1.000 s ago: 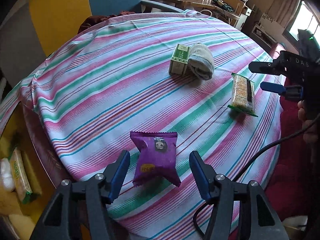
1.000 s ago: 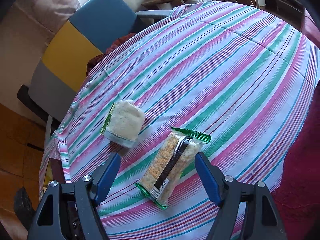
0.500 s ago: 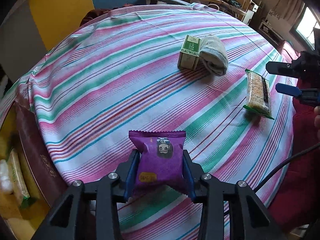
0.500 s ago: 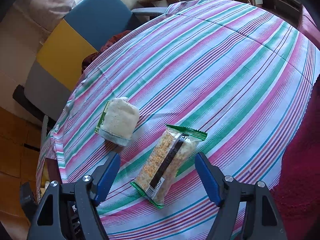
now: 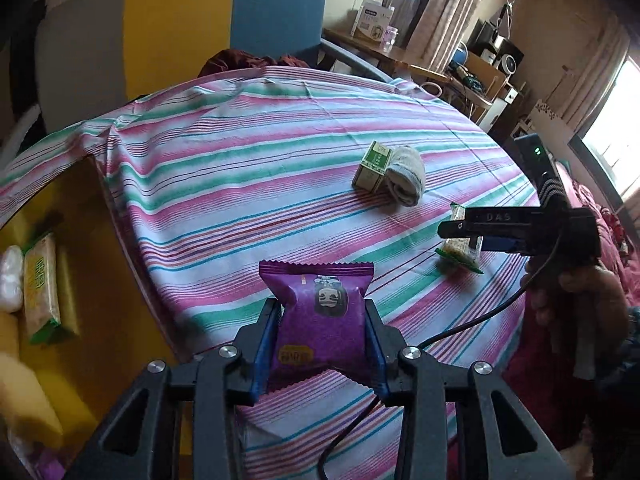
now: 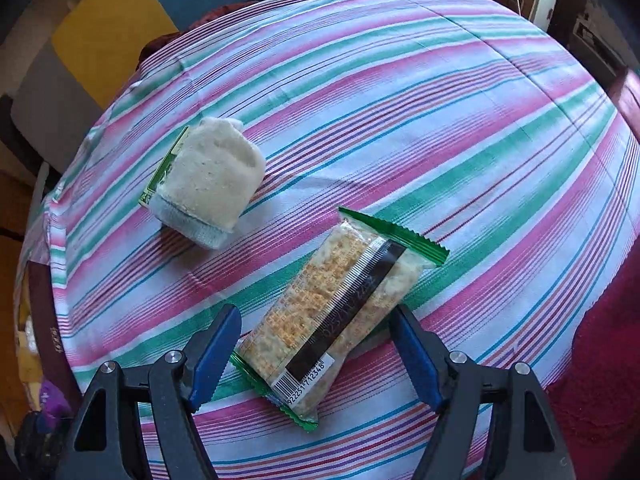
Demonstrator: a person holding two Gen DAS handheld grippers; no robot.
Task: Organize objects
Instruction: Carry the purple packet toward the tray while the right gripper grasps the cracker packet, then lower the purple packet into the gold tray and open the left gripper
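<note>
Left tongs (image 5: pixel 322 336) have just closed and now grip the purple snack packet (image 5: pixel 320 316), raised above the striped table (image 5: pixel 240 184). Right tongs (image 6: pixel 316 356) stand open astride the cracker packet (image 6: pixel 340 312), pads not touching it; it lies flat near the rolled sock (image 6: pixel 212 184).

Each camera sits behind its own claw and looks forward and down along the two fingers. The left view looks across the worktop (image 5: pixel 280 168) from its near edge, tilted down, and takes in the room behind. The right view looks more steeply down and sits closer. Both views share the cracker pack (image 6: pixel 340 312) (image 5: pixel 460 246), the sock (image 6: pixel 208 184) (image 5: pixel 404 176) and the box (image 5: pixel 372 166).
</note>
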